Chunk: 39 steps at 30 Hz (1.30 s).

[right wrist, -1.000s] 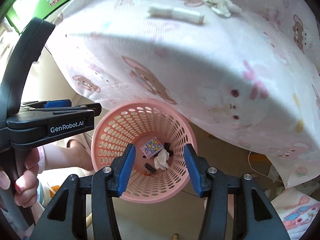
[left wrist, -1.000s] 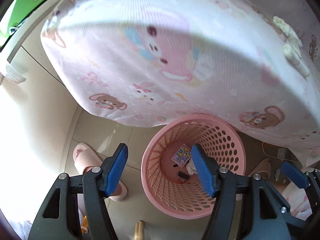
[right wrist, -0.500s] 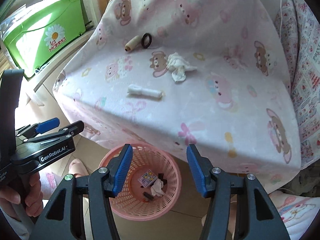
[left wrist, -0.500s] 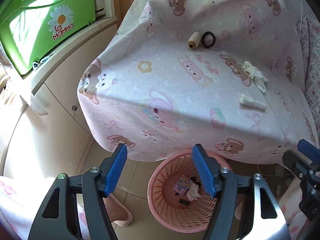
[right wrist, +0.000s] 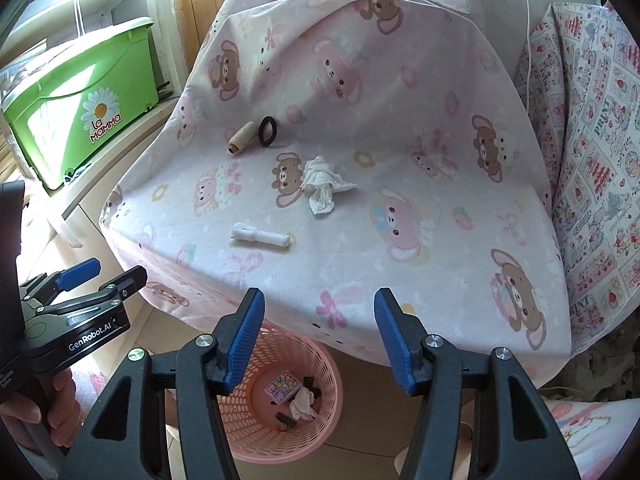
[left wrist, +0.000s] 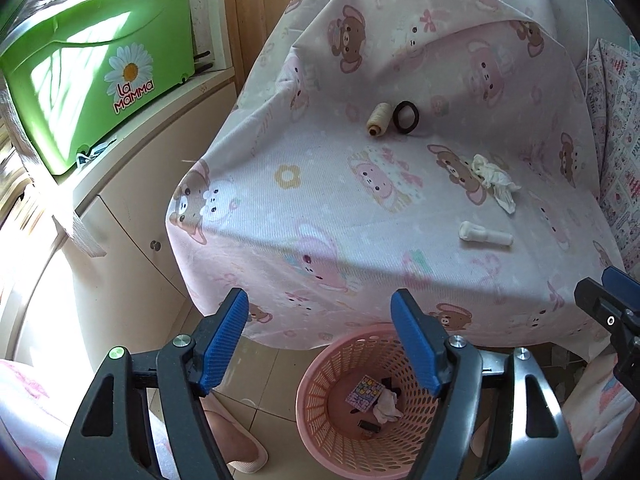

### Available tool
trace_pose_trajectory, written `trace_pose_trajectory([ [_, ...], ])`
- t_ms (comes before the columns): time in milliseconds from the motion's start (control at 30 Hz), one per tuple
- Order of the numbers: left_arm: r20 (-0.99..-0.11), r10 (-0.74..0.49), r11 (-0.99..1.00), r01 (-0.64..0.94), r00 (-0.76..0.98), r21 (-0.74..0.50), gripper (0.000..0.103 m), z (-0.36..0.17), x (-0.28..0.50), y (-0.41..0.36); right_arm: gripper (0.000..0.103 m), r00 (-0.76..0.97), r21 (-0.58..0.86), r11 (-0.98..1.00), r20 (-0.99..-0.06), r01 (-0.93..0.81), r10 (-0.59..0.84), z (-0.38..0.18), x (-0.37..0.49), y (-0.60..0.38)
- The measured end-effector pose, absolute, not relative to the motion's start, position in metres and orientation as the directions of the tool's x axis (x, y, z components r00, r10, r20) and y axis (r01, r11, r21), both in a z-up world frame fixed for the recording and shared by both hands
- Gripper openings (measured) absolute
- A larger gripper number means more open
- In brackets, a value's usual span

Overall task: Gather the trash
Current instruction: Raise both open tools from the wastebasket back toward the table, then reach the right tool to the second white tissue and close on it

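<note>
Left gripper (left wrist: 320, 344) jaws apart, just been opening, nothing between; right gripper (right wrist: 320, 338) same. I see pink basket (right wrist: 256, 446) directly below both, trash inside. Ahead on sheet-covered surface (right wrist: 400, 240): white plastic piece (right wrist: 260, 236) nearest, crumpled tissue (right wrist: 324, 186) beyond, thread spool (right wrist: 241, 138) touching black ring (right wrist: 267, 131) farthest.

The left gripper (left wrist: 320, 344) has nothing between its jaws, which have just been opening wider. Below sits the pink basket (left wrist: 320, 432) on the floor with a few scraps inside. On the pink cartoon sheet (left wrist: 320, 208) there's a crumpled tissue (left wrist: 494, 180), a white plastic piece (left wrist: 484, 235), a thread spool (left wrist: 378, 119) touching a black ring (left wrist: 406, 117). Green bin (left wrist: 92, 76) off left.
</note>
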<state>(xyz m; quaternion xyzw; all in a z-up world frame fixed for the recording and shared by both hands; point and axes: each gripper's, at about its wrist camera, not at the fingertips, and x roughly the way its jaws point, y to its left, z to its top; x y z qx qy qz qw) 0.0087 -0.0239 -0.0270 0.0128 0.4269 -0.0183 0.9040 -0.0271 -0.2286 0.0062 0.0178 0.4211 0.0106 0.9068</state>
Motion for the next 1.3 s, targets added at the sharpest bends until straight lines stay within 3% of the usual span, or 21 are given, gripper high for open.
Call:
trace_pose_trajectory([
  [267, -0.735, 0.015, 0.998, 0.031, 0.678, 0.050, 0.088, -0.017, 0.006, -0.030, 0.062, 0.670, -0.005, 1.000, -0.743, -0.015, 0.006, 0.010, -0.029, -0.224],
  [433, -0.733, 0.020, 0.999, 0.024, 0.680, 0.049, 0.089, -0.006, 0.017, -0.028, 0.064, 0.688, -0.005, 1.000, -0.726, -0.014, 0.006, 0.017, -0.031, -0.226],
  [800, -0.654, -0.033, 0.997, 0.067, 0.756, 0.026, 0.101, 0.059, 0.052, -0.024, 0.064, 0.716, -0.020, 0.997, -0.697, -0.068, 0.035, 0.063, 0.007, -0.250],
  [933, -0.612, -0.020, 0.997, 0.058, 0.791, 0.043, 0.102, 0.080, 0.074, -0.020, 0.064, 0.720, 0.027, 0.998, -0.691, -0.054, 0.058, 0.079, 0.033, -0.271],
  [1167, -0.650, -0.018, 0.997, 0.064, 0.760, 0.047, 0.102, 0.080, 0.114, -0.005, 0.065, 0.686, -0.049, 0.993, -0.719, 0.108, -0.110, 0.056, 0.067, -0.300],
  [1300, -0.646, -0.025, 0.995, 0.083, 0.763, 0.059, 0.102, 0.065, 0.118, -0.001, 0.065, 0.634, 0.001, 0.996, -0.772, 0.084, -0.053, 0.030, 0.074, -0.307],
])
